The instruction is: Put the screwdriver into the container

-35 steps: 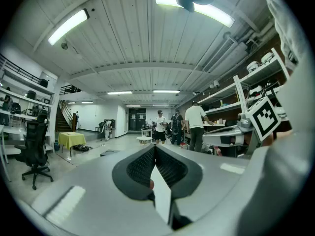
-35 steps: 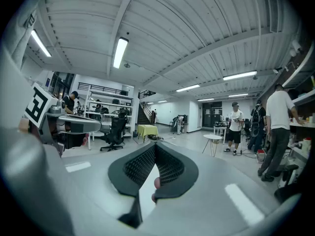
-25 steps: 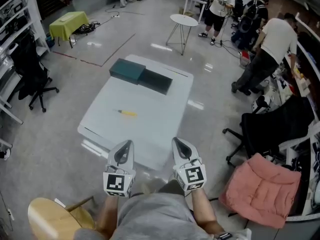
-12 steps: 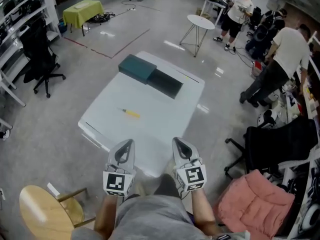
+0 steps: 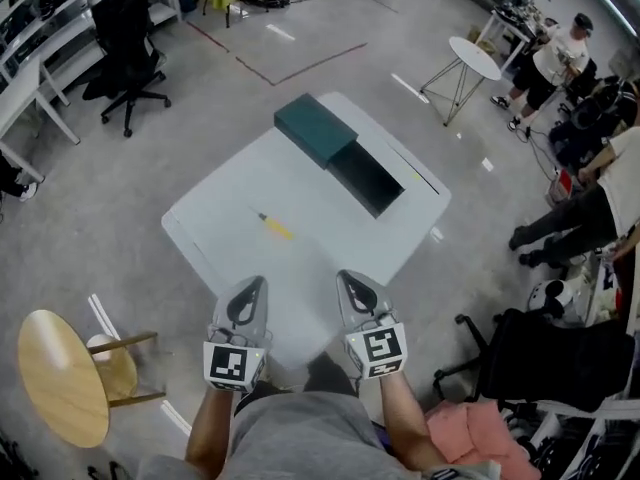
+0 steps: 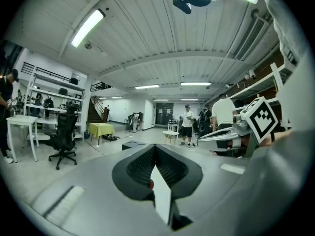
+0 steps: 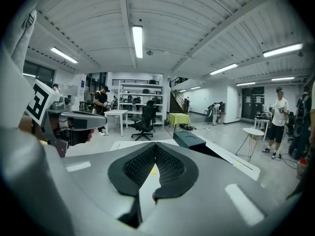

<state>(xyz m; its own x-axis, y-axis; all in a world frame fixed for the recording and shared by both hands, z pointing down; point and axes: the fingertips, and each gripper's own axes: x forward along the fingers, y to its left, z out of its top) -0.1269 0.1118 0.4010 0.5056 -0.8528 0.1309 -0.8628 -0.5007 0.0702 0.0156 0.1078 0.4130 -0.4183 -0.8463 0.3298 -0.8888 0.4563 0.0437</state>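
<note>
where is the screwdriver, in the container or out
Out: the screwdriver lies on the table, apart from the container.

Left gripper [image 5: 250, 290] sits at about 7 o'clock in the head view and right gripper [image 5: 349, 283] at about 5 o'clock, side by side and apart. Both point toward 12 o'clock, with the tips converging slightly. The jaws of each are closed together with nothing between the pads. Left forearm [image 5: 208, 426] and right forearm [image 5: 402, 423] run back toward 6 o'clock.
</note>
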